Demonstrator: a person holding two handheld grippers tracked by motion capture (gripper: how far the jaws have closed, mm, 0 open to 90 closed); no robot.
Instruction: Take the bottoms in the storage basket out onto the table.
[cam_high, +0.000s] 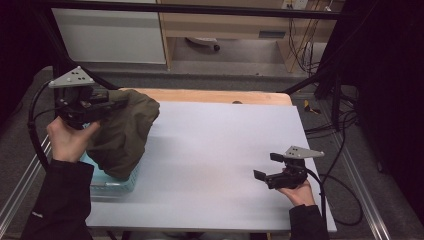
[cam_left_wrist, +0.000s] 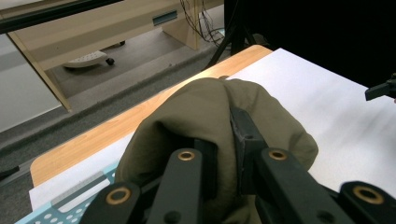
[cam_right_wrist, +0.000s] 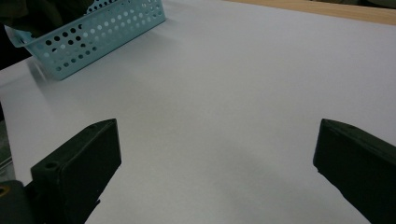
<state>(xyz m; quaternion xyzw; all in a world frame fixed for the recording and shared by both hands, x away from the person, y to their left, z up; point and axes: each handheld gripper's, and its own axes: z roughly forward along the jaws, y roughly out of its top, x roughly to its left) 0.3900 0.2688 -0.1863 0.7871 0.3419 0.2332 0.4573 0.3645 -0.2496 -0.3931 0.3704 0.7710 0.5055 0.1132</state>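
- White table (cam_high: 215, 150) held a blue basket (cam_high: 117, 184) at its near left corner.
- Left gripper (cam_high: 117, 105) hung above the basket, jaws pinched tight on the green cloth (cam_high: 125, 132), probably to lift it out.
- Right gripper (cam_high: 267, 166) waited far right of the basket, wide open and holding nothing.
- Left gripper view showed cloth (cam_left_wrist: 210, 112) squeezed between the jaws; right gripper view showed the basket's holes (cam_right_wrist: 93, 35).
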